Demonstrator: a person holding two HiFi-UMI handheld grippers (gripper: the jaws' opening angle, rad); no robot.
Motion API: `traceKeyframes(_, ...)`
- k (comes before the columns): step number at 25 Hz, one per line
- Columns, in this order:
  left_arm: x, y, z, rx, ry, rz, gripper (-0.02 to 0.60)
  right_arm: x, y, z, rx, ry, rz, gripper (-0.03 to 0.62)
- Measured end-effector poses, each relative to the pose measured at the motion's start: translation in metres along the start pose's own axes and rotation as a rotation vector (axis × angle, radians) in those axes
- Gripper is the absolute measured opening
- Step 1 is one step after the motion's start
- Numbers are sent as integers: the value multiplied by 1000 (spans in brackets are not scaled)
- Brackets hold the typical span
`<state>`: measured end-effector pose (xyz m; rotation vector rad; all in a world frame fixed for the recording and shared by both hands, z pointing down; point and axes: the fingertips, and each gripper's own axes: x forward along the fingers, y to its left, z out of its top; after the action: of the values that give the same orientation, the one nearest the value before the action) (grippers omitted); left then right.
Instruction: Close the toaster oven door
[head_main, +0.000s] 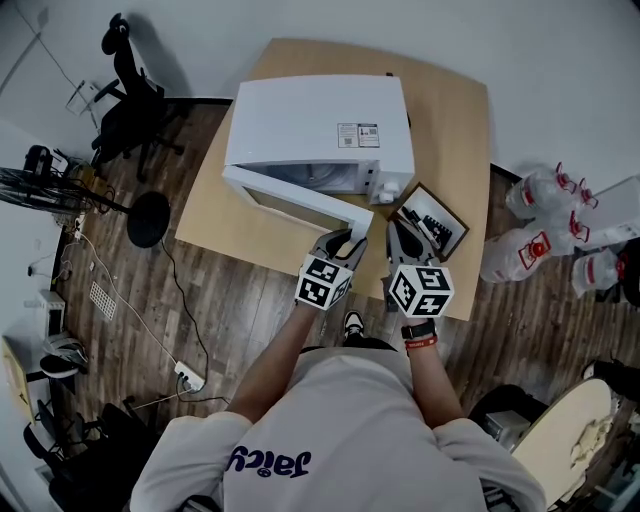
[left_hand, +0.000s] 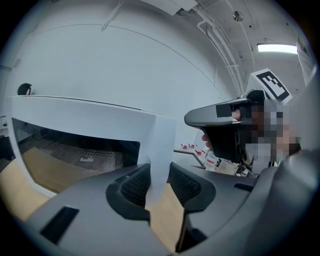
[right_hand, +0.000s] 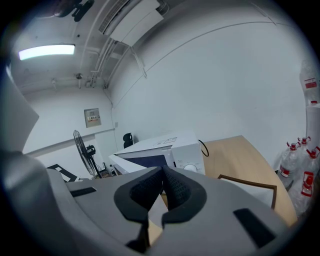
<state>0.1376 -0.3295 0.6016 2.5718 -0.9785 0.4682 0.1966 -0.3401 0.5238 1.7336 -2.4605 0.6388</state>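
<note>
one tan table (head_main: 455, 120) on wood floor (head_main: 240, 300), left gripper (head_main: 348, 240) pinching toaster oven door (head_main: 290, 196), right gripper (head_main: 405, 233) pressed together

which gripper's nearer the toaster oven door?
Left. The left gripper has its fingers clamped on the free edge of the oven door. The right gripper sits just right of that edge, shut and apparently clear of it.
</note>
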Motion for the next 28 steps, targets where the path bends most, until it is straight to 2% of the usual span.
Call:
traceKeyframes(14, 24, 10, 15, -8, -10, 10, 130, 12, -21, 19, -17, -12, 1, 0)
traceKeyframes(28, 46, 20, 29, -21, -27, 42, 127, 27, -31, 32, -43, -13, 38, 0)
